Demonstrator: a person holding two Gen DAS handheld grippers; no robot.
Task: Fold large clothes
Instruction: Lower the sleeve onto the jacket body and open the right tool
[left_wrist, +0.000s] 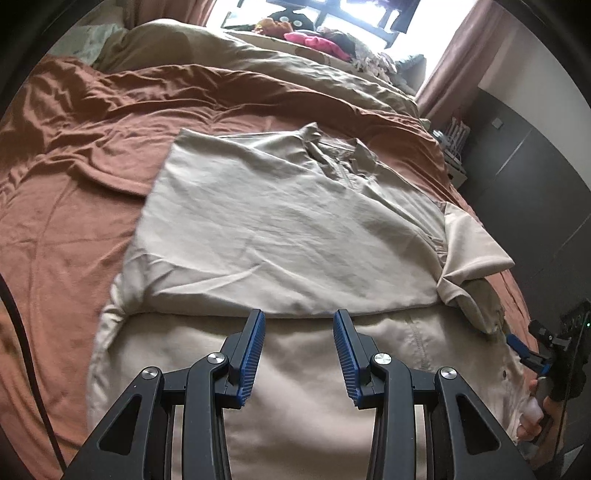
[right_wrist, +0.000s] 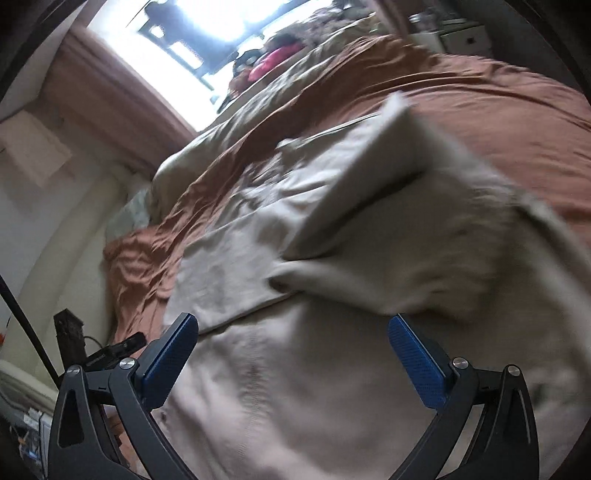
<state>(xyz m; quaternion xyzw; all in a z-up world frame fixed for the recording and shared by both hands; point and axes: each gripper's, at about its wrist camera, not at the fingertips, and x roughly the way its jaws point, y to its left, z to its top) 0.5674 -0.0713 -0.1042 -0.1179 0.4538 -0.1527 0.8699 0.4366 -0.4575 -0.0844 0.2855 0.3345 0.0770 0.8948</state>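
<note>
A large beige shirt (left_wrist: 288, 221) lies on the rust-brown bed sheet (left_wrist: 74, 155), collar at the far end. Its upper half lies in a flat fold over the lower part. A short sleeve (left_wrist: 476, 247) juts out on the right. My left gripper (left_wrist: 299, 314) hovers just over the fold's near edge, jaws partly apart with nothing pinched. My right gripper (left_wrist: 524, 352) is at the shirt's right hem, held by a hand (left_wrist: 535, 410). In the blurred right wrist view the right gripper (right_wrist: 291, 319) stands wide open above the shirt (right_wrist: 295, 387), holding nothing, with the sleeve flap (right_wrist: 388, 221) beyond it.
A tan duvet (left_wrist: 229, 51) is bunched along the far side of the bed, with pink and dark clothes (left_wrist: 314, 40) piled by the bright window. A dark wardrobe (left_wrist: 535, 177) stands to the right of the bed. A black cable (left_wrist: 22, 332) runs at the left edge.
</note>
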